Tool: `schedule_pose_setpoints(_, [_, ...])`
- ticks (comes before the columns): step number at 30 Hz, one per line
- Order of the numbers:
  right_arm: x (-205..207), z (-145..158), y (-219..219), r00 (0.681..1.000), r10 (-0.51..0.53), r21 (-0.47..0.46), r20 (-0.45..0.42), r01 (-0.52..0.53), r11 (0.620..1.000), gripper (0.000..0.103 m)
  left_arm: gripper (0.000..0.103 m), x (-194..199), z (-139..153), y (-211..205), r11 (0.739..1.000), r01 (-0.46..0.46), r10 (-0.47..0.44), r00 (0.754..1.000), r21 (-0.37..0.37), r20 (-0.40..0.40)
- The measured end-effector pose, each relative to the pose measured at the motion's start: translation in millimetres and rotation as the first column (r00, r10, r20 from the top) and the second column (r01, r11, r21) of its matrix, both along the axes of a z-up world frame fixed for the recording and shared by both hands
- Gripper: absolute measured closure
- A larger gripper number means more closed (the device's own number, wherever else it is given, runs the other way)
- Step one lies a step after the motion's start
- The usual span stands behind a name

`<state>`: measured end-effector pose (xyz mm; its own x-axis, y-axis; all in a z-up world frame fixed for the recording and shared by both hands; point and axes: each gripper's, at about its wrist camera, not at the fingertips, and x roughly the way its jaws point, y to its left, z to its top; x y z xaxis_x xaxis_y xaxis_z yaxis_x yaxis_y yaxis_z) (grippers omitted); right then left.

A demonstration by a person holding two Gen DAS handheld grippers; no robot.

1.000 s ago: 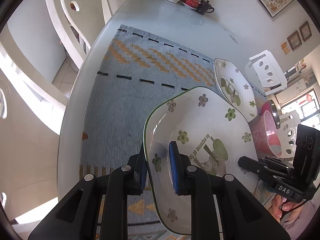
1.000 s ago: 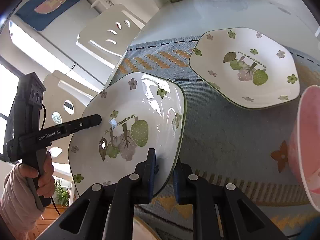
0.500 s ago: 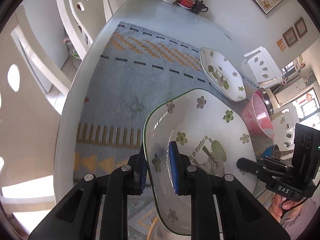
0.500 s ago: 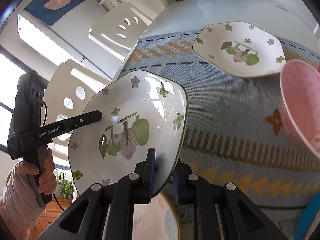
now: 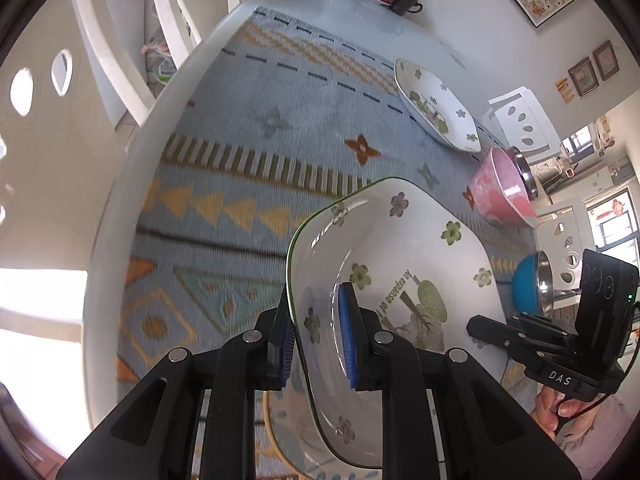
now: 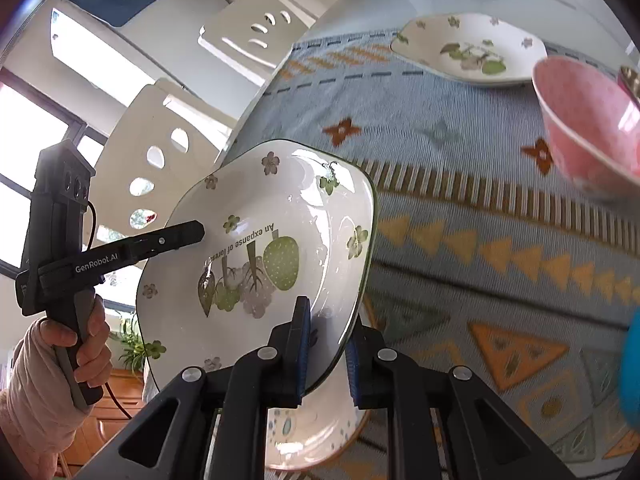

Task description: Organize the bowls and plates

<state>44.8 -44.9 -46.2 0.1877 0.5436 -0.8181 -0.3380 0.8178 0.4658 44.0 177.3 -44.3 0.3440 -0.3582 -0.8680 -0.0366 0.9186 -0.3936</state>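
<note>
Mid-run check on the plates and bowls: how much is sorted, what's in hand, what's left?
Nothing looks stacked yet. In hand: both the left gripper and right gripper clamp opposite rims of one floral plate, lifted above a round plate. Left: a matching floral plate, pink bowl and blue bowl sit apart on the mat.

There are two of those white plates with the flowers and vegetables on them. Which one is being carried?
The nearer floral plate, tilted off the cloth and clamped on opposite rims by the left gripper and right gripper. Its twin lies flat on the far end of the blue table runner.
</note>
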Motion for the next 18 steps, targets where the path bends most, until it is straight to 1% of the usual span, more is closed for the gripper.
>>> schedule_pose_setpoints(2, [-8,-4,-2,1.0,0.005,0.001,-0.008,-0.005,1.0,0.088,0.087,-8,-4,-2,1.0,-0.001,0.001,1.0,0.004,-0.007])
schedule_pose_setpoints(4, [-15,-6,-3,1.0,0.011,-0.004,-0.012,-0.011,1.0,0.088,0.087,-15,-8,-1,1.0,-0.011,0.011,1.0,-0.011,-0.015])
schedule_pose_setpoints(9, [-27,-14,-1,0.999,0.032,-0.007,-0.026,-0.033,0.999,0.088,0.087,-27,-13,-1,0.999,-0.029,0.029,0.999,-0.017,-0.026])
schedule_pose_setpoints(13, [-29,-16,-1,0.998,0.045,-0.001,-0.043,-0.045,0.999,0.087,0.087,-35,-20,0,0.999,-0.024,0.023,0.999,-0.029,-0.047])
schedule_pose_setpoints(15, [-30,-18,-1,0.998,0.046,-0.004,-0.049,-0.046,0.999,0.088,0.087,-38,-24,-2,1.0,-0.021,0.02,0.998,-0.018,-0.058])
schedule_pose_setpoints(18, [-33,-22,0,0.997,0.05,-0.015,-0.062,-0.051,0.999,0.087,0.087,-42,-28,-2,0.999,-0.031,0.029,0.997,-0.031,-0.065])
